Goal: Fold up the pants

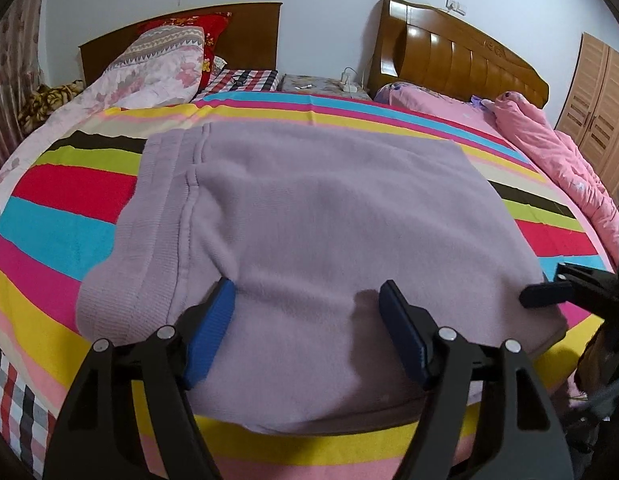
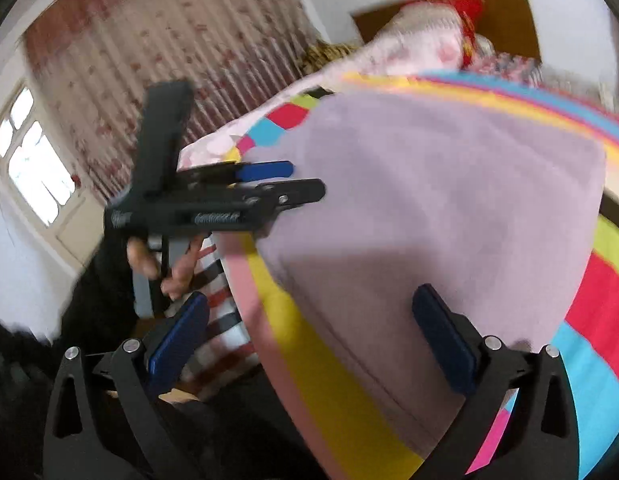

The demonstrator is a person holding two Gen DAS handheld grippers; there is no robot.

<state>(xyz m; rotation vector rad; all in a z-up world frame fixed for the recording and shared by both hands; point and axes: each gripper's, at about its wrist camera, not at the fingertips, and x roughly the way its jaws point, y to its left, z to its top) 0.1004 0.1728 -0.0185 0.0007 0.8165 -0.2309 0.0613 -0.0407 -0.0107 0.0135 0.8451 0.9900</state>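
Observation:
Lilac fleece pants [image 1: 317, 216] lie folded flat on a striped blanket [image 1: 57, 220], with the ribbed waistband at the left. My left gripper [image 1: 309, 312] is open just above the near edge of the pants, nothing between its blue pads. One finger [image 1: 543, 295] of the right gripper reaches in over the pants' right corner. In the right wrist view, the right gripper [image 2: 313, 320] is open over the near corner of the pants [image 2: 429, 200], gripping nothing. The left gripper [image 2: 297, 180] shows there from the side, held by a hand [image 2: 177, 264].
The blanket [image 2: 333, 380] covers a bed whose edge runs close under both grippers. Pillows [image 1: 157, 68] and a wooden headboard [image 1: 245, 36] stand at the far end. A second bed with a pink quilt [image 1: 549, 148] lies to the right, with a wardrobe [image 1: 597, 108] behind. Curtains [image 2: 157, 52] hang beside a window [image 2: 33, 160].

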